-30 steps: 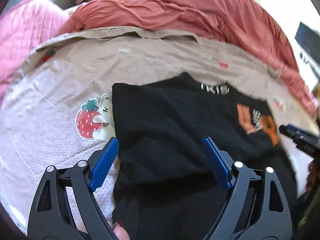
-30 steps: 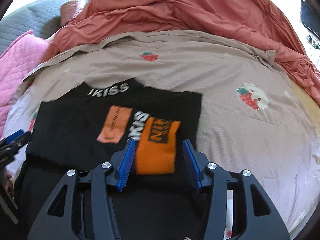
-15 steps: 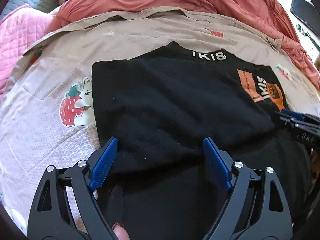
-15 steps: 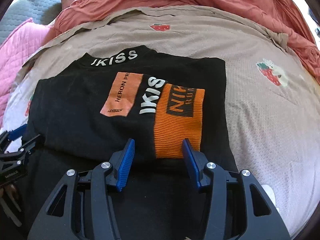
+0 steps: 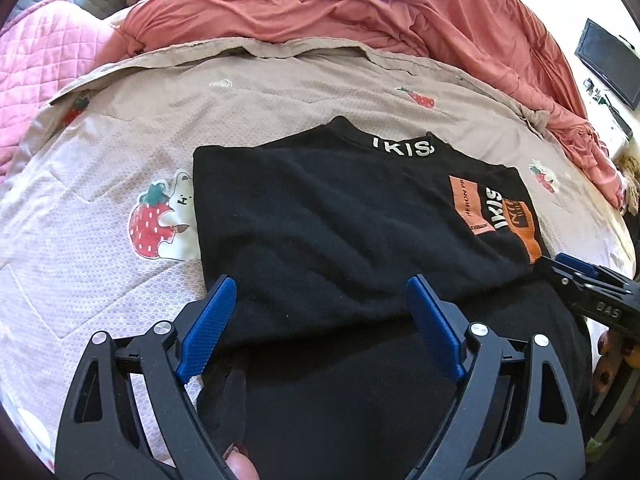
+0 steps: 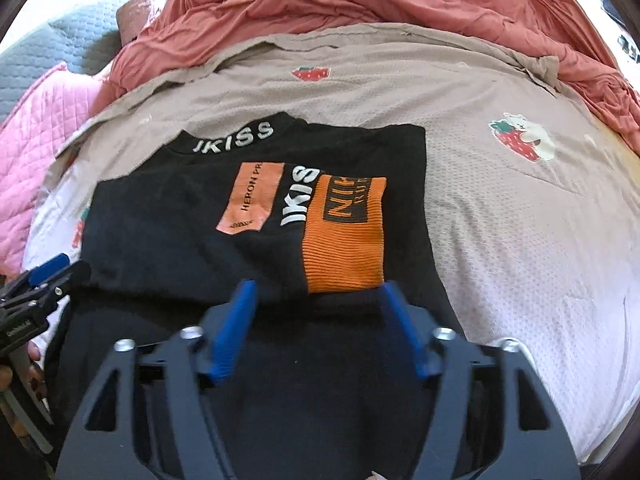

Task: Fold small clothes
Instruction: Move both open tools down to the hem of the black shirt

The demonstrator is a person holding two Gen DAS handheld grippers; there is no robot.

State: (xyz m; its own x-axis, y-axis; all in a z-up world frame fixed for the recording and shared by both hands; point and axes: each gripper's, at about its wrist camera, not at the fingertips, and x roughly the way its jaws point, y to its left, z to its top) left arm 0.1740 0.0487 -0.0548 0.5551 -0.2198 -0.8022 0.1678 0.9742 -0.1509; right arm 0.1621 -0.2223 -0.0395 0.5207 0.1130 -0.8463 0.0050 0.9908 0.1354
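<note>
Black sweater (image 6: 256, 216) with orange patches and white lettering at the collar lies flat on the beige strawberry-print bedspread (image 6: 520, 220), near the edge closest to the person, its sides already turned in so that it makes a tidy rectangle. An orange cuff (image 6: 344, 236) rests on top toward the sweater's right side. Its lower part runs on toward the person as a darker band under a crosswise edge of fabric, so it looks as though the sleeves are done and the bottom-to-collar fold is the step in hand. The left gripper (image 5: 320, 324) hovers over the near left part of the sweater with its blue pads spread wide and nothing pinched between them. The right gripper (image 6: 320, 328) sits just below the orange cuff; its jaws are opening, with cloth lying beneath them but not clamped, and it shows blurred in its own view. Each tool can be glimpsed at the edge of the other's view, so they stand side by side along the sweater's near end. Next, I would judge, each needs to come down on the near hem, pinch both layers, and carry them together up to the collar, keeping level so the cuff does not slide off. Behind the bedspread a rumpled red duvet (image 5: 360, 12) is heaped, with a pink quilted blanket (image 5: 44, 68) at the far left.
</note>
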